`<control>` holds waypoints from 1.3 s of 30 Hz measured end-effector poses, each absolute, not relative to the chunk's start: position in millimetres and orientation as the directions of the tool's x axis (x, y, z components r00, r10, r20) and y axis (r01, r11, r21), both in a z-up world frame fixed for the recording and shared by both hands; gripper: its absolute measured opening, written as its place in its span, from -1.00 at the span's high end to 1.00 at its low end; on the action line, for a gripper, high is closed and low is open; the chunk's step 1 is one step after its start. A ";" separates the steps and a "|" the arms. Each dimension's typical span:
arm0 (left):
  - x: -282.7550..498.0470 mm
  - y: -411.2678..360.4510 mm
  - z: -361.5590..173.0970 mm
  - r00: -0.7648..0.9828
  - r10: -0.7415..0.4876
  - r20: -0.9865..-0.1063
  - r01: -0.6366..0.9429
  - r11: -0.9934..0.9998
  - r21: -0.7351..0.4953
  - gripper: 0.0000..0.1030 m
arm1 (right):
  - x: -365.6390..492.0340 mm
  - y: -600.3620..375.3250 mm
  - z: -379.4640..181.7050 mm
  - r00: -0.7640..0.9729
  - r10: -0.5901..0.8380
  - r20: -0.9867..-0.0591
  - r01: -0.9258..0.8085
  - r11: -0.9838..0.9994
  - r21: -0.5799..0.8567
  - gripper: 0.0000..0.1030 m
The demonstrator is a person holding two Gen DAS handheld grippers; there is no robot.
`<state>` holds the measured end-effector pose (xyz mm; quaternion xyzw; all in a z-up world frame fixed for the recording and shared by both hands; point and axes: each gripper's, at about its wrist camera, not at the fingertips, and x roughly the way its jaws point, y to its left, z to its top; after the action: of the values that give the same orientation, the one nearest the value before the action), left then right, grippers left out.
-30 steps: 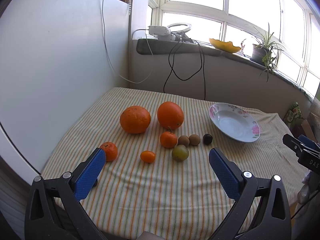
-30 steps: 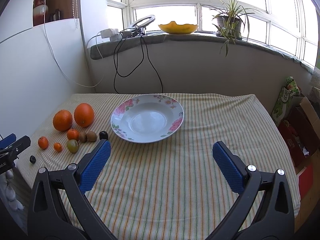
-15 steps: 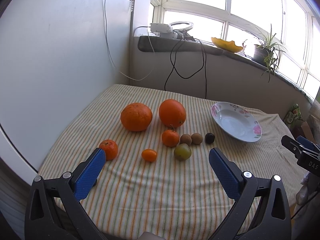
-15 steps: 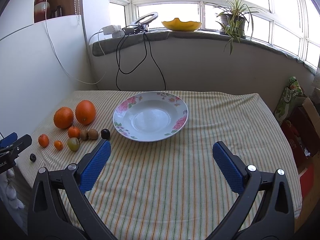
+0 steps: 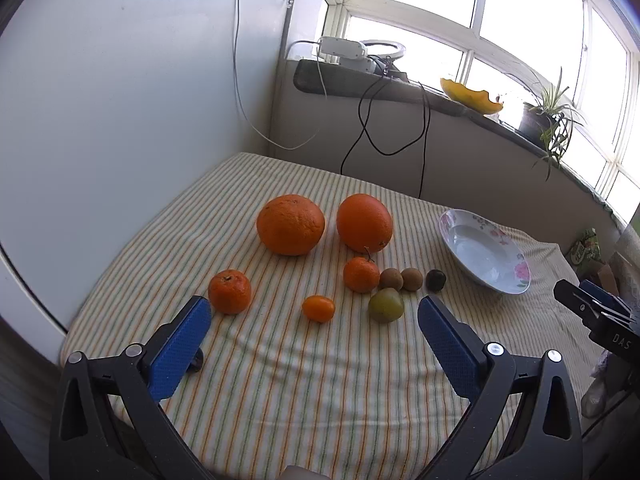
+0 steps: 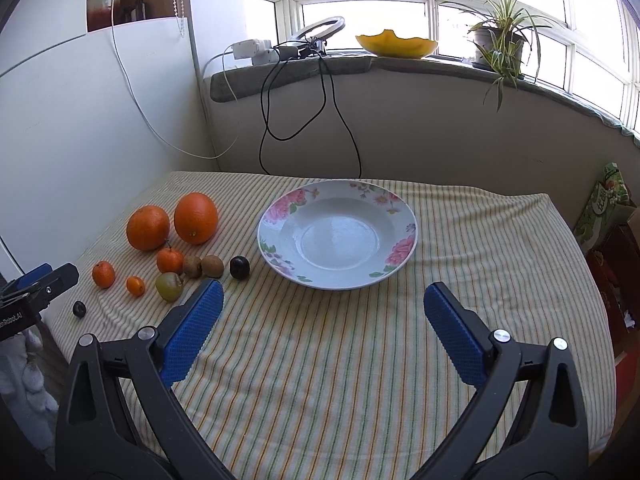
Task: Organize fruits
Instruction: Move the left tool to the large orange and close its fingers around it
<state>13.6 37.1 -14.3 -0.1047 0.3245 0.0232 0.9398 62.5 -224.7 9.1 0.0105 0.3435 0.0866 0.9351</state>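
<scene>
Behind left hand-held gripper [image 5: 314, 310], dark fruit [image 5: 197, 360] half-hidden

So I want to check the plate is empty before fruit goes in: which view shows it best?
The right wrist view: the plate lies ahead, its whole rim and bare inside visible. The left wrist view shows the plate off to the right edge-on, with its inside foreshortened.

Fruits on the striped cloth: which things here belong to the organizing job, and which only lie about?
For the job:
two big oranges
two mandarins
kumquat
green fruit
two brown fruits
two dark fruits
flowered plate, empty

Lying about:
potted plant
yellow bowl
ring light
cables
</scene>
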 end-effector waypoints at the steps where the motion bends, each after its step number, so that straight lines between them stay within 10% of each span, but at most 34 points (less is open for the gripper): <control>1: 13.7 39.5 -15.0 0.788 -0.025 -0.615 -0.115 0.975 -0.188 -0.98 | 63.9 -222.3 8.2 0.745 0.174 -0.644 -0.161 0.984 0.080 -0.95; 28: 64.4 47.4 -27.3 0.754 -0.202 -0.625 -0.028 0.941 -0.338 -0.64 | 168.8 -159.8 -5.7 0.483 0.495 -0.722 -0.401 0.858 0.319 -0.77; 39: 113.9 29.5 -40.2 0.702 -0.335 -0.628 0.044 0.901 -0.431 -0.20 | 228.2 -128.7 -23.5 0.304 0.604 -0.737 -0.423 0.779 0.464 -0.33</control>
<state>113.9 29.5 -40.2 -0.1959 0.3713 -0.1051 0.9015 228.2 -128.7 -23.5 0.0914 0.4956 0.3199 0.8023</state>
